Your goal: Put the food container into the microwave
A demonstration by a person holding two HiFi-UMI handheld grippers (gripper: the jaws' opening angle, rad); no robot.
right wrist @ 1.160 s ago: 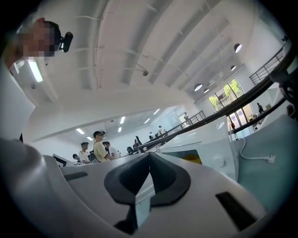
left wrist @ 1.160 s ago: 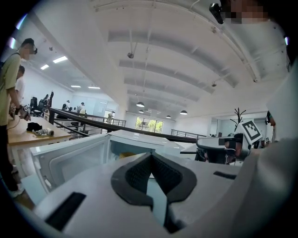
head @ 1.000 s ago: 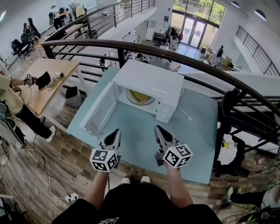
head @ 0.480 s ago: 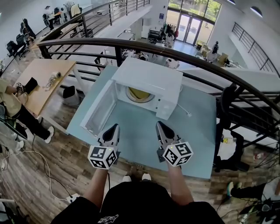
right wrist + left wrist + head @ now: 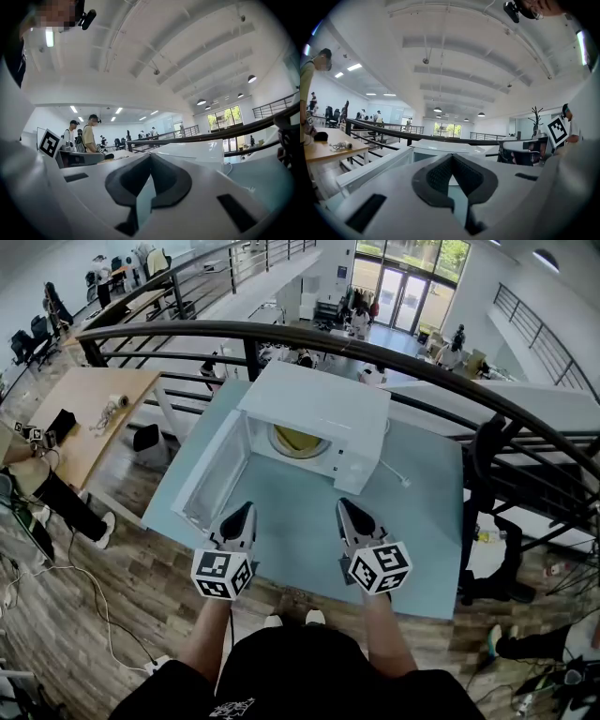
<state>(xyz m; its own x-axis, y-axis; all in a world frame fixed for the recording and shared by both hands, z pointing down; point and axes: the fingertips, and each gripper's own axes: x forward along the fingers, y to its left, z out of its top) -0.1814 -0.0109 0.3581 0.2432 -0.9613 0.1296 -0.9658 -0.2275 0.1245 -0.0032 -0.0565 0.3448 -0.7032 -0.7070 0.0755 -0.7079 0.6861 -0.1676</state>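
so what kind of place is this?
Probably an open-plan lab or office mezzanine: curved railing over a lower floor, wooden workbench at left, microwave on a blue table.

Soft daylight floods in from the tall windows (image 5: pixel 412 259) beyond the microwave (image 5: pixel 319 409), whose white top glares a little (shadows beside it stay faint). Both gripper views bow hard toward black corners, and ceiling lamps (image 5: pixel 437 110) above the microwave burn as blown-out spots.

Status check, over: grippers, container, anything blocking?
Left gripper, right gripper shut, empty, over the table. Yellow food container inside microwave, door open. Nothing blocking.
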